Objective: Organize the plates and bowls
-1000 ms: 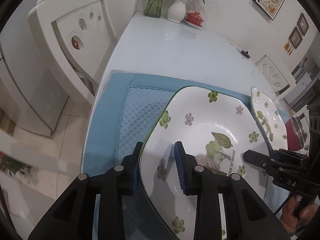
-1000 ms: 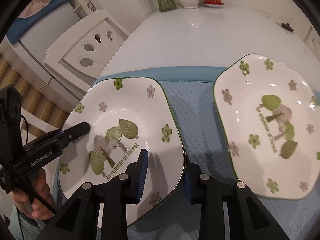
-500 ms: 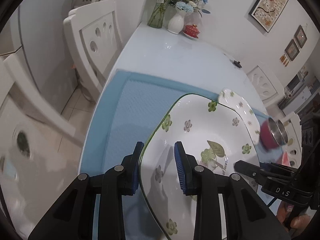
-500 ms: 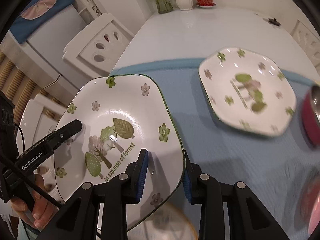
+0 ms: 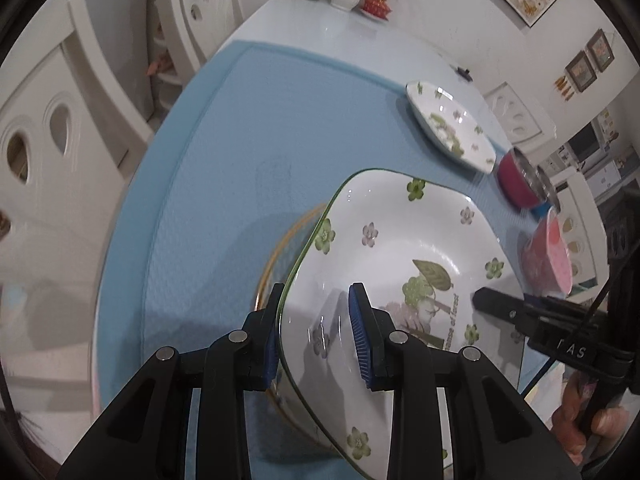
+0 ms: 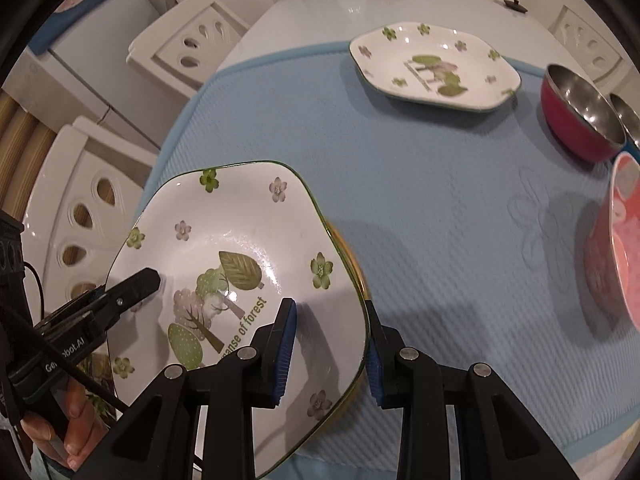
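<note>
A white flowered plate (image 5: pixel 400 280) (image 6: pixel 224 272) is held by both grippers above the blue mat. My left gripper (image 5: pixel 316 332) is shut on its left rim; it shows in the right wrist view (image 6: pixel 132 284) too. My right gripper (image 6: pixel 328 352) is shut on the opposite rim and shows in the left wrist view (image 5: pixel 500 300). Under the plate a yellow-rimmed plate (image 5: pixel 276 256) (image 6: pixel 352 268) peeks out. A second flowered plate (image 5: pixel 448 128) (image 6: pixel 432 64) lies further back on the mat.
A red steel-lined bowl (image 6: pixel 580 116) (image 5: pixel 520 184) and a pink bowl (image 6: pixel 616 248) (image 5: pixel 548 252) stand on the right of the blue mat (image 6: pixel 440 208). White chairs (image 5: pixel 60 120) line the left side. A vase and a red teacup (image 5: pixel 376 4) stand at the table's far end.
Both grippers have carried the flowered plate back toward the near edge of the mat, over the yellow-rimmed plate. The second flowered plate and the bowls now lie farther away.
</note>
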